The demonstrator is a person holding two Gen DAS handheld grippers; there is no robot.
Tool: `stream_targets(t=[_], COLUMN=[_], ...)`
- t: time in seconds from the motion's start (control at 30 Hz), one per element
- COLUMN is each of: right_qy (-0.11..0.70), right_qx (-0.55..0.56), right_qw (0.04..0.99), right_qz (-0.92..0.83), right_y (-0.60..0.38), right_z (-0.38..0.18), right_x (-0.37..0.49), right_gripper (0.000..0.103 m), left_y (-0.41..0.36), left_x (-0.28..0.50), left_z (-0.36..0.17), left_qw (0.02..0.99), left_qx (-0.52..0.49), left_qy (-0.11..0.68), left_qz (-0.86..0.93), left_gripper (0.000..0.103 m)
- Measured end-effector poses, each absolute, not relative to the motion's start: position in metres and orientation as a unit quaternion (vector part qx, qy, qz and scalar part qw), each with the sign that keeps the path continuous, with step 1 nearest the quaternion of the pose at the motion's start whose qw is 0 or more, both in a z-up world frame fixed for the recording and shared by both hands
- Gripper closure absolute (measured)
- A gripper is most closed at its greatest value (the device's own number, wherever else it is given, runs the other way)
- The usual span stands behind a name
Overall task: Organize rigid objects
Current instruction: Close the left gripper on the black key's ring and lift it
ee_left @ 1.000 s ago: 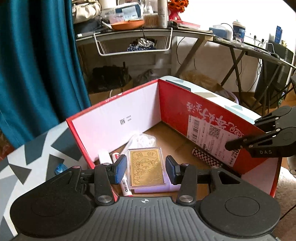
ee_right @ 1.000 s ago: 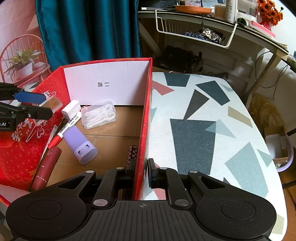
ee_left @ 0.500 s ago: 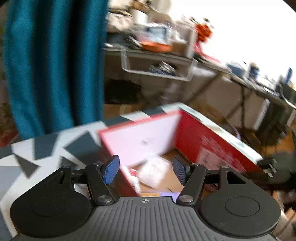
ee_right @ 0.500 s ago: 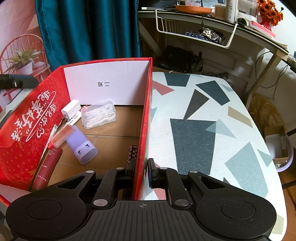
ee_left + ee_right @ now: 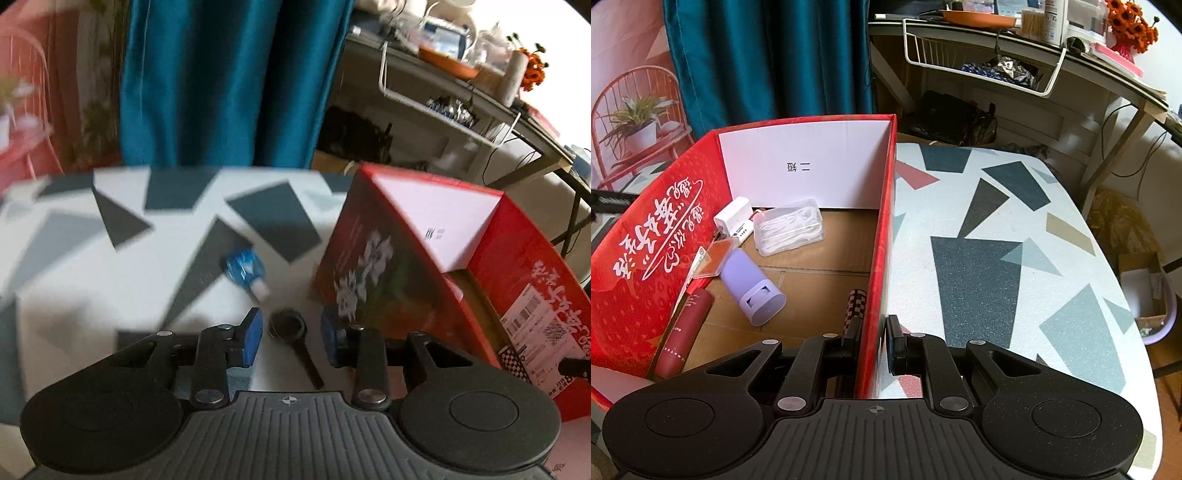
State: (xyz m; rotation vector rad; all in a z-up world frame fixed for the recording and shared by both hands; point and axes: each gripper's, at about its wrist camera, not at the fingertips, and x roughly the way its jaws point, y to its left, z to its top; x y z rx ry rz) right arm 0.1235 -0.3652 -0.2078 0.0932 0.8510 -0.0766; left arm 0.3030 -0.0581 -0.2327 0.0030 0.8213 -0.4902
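Note:
My left gripper (image 5: 290,339) hovers over the patterned table (image 5: 110,288), left of the red box (image 5: 369,266). Its jaws are closing. A small black round-headed thing with a short handle (image 5: 290,328) lies between the blue pads (image 5: 253,338), and they do not touch it. A little blue bottle (image 5: 243,267) lies just beyond. This view is blurred. My right gripper (image 5: 873,334) is shut on the right wall of the red box (image 5: 882,229). Inside, a gold plaque in a clear case (image 5: 714,258) leans on a lilac cylinder (image 5: 753,291).
The box also holds a dark red tube (image 5: 685,332), a clear case of white items (image 5: 790,230), a white charger (image 5: 731,218) and a checkered stick (image 5: 855,302). Teal curtain (image 5: 768,59) and cluttered desks (image 5: 1015,48) stand behind the table (image 5: 997,258).
The left gripper let go of the gold plaque, which dropped into the box. It then swung left out of the box over the table, rolling, and narrowed around the black thing. The right gripper stayed put.

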Motion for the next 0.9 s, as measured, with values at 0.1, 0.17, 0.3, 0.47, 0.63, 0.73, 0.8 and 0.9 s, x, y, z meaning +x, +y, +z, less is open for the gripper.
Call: stream_targets(t=[0.1, 0.17, 0.3, 0.47, 0.63, 0.73, 0.8, 0.9], right_qy=[0.411, 0.410, 0.411, 0.411, 0.412, 0.412, 0.411, 0.410], right_qx=[0.049, 0.051, 0.048, 0.047, 0.045, 0.045, 0.046, 0.048], right_qw=[0.910, 0.910, 0.910, 0.910, 0.910, 0.910, 0.910, 0.910], right_qz=[-0.037, -0.035, -0.033, -0.033, -0.033, -0.033, -0.033, -0.033], right_y=[-0.366, -0.367, -0.367, -0.366, -0.366, -0.366, -0.366, -0.366], right_z=[-0.208, -0.208, -0.207, -0.208, -0.209, -0.209, -0.209, -0.209], right_x=[0.123, 0.122, 0.123, 0.125, 0.125, 0.125, 0.125, 0.124], right_gripper=[0.091, 0.091, 0.090, 0.090, 0.090, 0.090, 0.090, 0.090], left_y=[-0.061, -0.066, -0.073, -0.078, -0.085, -0.083, -0.076, -0.063], left_x=[0.313, 0.316, 0.316, 0.307, 0.297, 0.290, 0.285, 0.278], left_z=[-0.250, -0.260, -0.270, -0.270, -0.267, -0.265, -0.265, -0.263], left_qw=[0.880, 0.877, 0.873, 0.876, 0.876, 0.875, 0.875, 0.877], left_qx=[-0.020, -0.013, 0.033, 0.079, 0.129, 0.143, 0.142, 0.133], left_qy=[0.413, 0.418, 0.419, 0.402, 0.394, 0.392, 0.393, 0.397], left_qz=[-0.235, -0.237, -0.247, -0.252, -0.247, -0.245, -0.243, -0.237], left_gripper=[0.066, 0.066, 0.069, 0.070, 0.075, 0.075, 0.075, 0.075])
